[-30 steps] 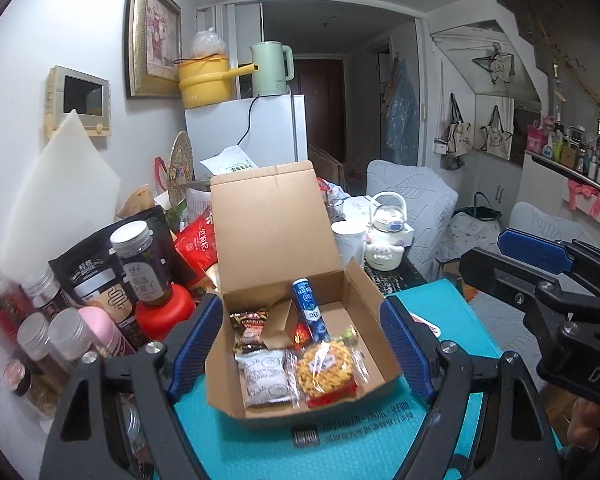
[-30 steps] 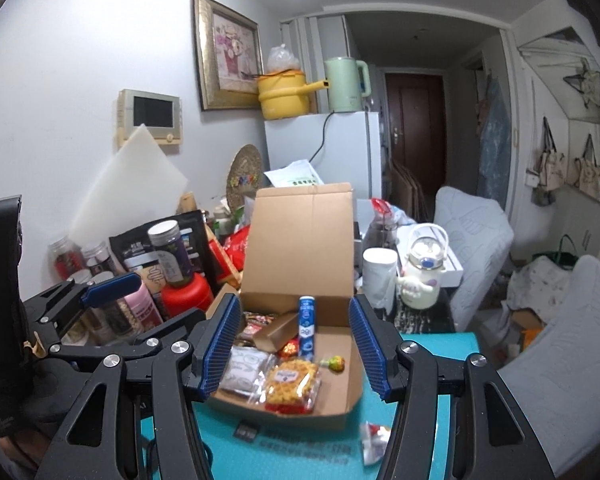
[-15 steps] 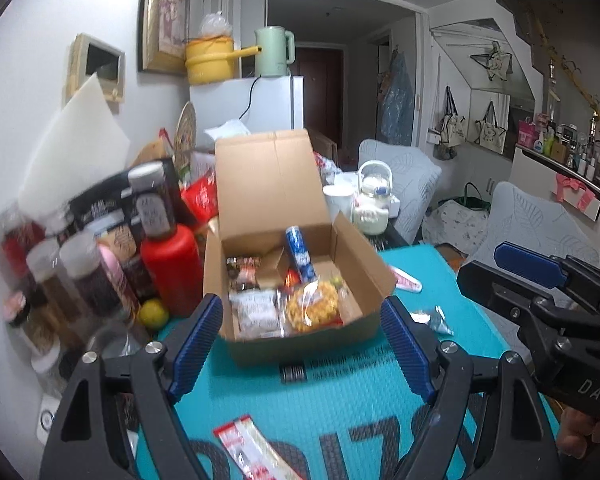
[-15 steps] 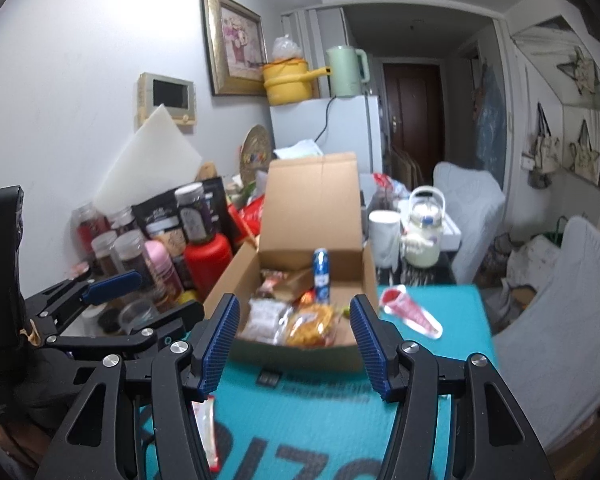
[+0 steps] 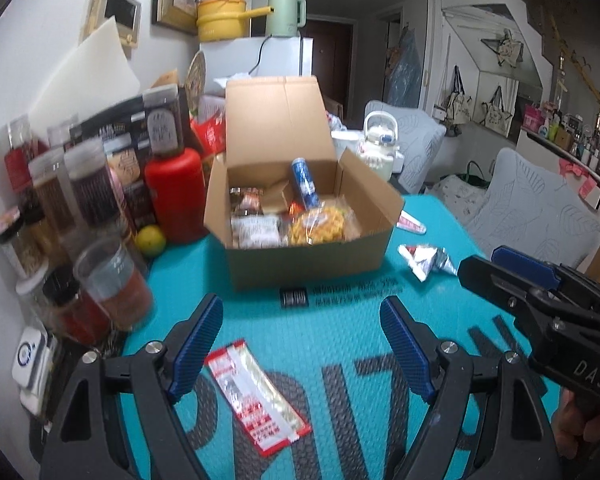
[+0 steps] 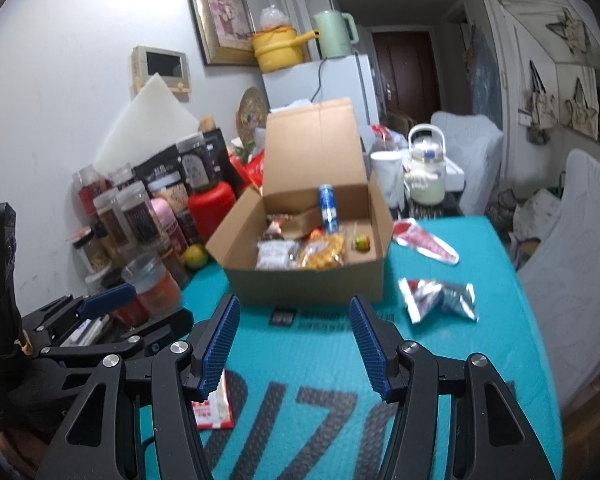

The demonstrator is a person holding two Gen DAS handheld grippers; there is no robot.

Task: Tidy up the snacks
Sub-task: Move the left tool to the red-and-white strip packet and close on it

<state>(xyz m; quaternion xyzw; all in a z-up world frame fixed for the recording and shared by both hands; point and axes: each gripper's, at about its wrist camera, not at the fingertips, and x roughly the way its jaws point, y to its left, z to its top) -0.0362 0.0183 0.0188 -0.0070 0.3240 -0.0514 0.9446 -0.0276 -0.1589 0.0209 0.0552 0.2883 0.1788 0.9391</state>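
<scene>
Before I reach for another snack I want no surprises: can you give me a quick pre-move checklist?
1. Left gripper open, nothing between its fingers: ok.
2. Right gripper open, nothing held: ok.
3. Cardboard box lid up, room inside on its right: ok.
4. Red-and-white packet flat on the mat, below the left gripper: ok.
5. Silver foil packet loose on the mat, unobstructed: ok.
6. Packet seals intact: cannot tell.
</scene>
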